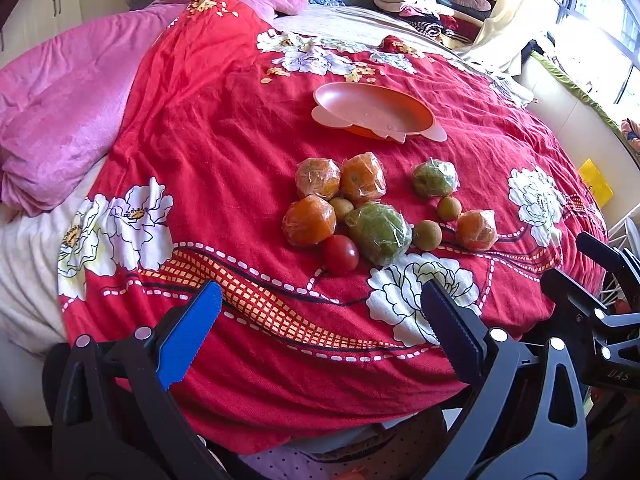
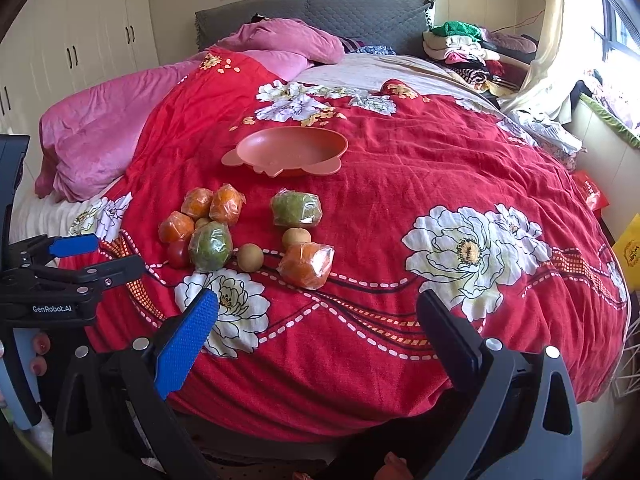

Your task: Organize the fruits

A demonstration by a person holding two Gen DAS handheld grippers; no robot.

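My left gripper [image 1: 320,332] hangs with its jaws spread wide and nothing between them, low over the near edge of the red floral bedspread [image 1: 224,152]. My right gripper [image 2: 316,340] is the same: wide apart, holding nothing, at the same near edge.

Taking the orange plate [image 1: 374,110] as the landmark, all the fruit lies on the bedspread between it and my grippers. Closest to the plate are two plastic-wrapped oranges [image 1: 340,178], touching each other, and a wrapped green fruit [image 1: 435,179] off to their right. Nearer me sit another wrapped orange [image 1: 309,221], a larger wrapped green fruit [image 1: 378,233], a red tomato [image 1: 340,255], three small brown round fruits [image 1: 427,235] and one more wrapped orange [image 1: 476,229], farthest right of the plate.

The plate holds no fruit, so I judge the sorting not yet started: every piece remains to be moved, and I cannot tell from here how they are meant to be grouped.

The only clear writing is "GenRobot.AI" [image 2: 52,309] on the body of my left gripper, seen from the right camera.
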